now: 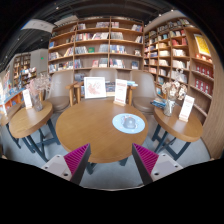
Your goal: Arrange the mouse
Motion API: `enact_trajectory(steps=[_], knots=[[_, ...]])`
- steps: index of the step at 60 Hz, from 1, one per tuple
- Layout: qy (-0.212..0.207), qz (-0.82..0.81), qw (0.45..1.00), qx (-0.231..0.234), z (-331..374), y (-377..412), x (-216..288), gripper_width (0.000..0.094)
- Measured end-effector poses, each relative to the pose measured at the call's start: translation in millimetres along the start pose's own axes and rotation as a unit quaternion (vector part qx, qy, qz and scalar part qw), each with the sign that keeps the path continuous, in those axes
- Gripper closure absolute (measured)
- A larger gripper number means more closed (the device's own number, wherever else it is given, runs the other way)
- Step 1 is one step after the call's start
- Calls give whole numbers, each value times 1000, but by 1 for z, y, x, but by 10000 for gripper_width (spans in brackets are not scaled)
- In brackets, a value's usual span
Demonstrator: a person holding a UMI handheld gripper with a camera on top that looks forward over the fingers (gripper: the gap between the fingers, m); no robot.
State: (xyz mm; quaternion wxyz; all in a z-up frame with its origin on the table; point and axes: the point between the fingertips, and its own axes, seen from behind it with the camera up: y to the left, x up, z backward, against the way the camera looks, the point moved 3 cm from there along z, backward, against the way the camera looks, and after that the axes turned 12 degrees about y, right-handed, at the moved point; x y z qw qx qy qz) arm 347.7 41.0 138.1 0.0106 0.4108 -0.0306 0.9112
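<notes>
On the far left a small wooden table [27, 117] with dark legs stands beside the main round wooden counter [95, 125], and an upright sign card [29, 98] rises at its far edge. The counter is smooth, warm brown and circular, filling the middle ground just beyond the tool [110, 161]. The tool is released: its two dark fingers stand well apart, the magenta pads [75, 157] facing inward with nothing between them. At the far side of the counter two white display cards [94, 87] stand upright in front of a wooden chair [77, 92]. To the right of centre, on the counter's near right part, lies a round white plate-like disc [128, 123], flat and glossy, with a small pale object on it that may be the mouse [129, 122]; it is too small to tell its long axis or which way it points. Nothing stands between the tool and the disc. Farther right another wooden table [176, 122] carries a slanted card. Tall wooden bookshelves [110, 45] packed with books line the far wall.
</notes>
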Motion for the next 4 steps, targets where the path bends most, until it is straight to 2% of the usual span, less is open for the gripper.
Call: enact_trajectory(steps=[4], knots=[[1,-3,1000,4,1,2,-1,85]])
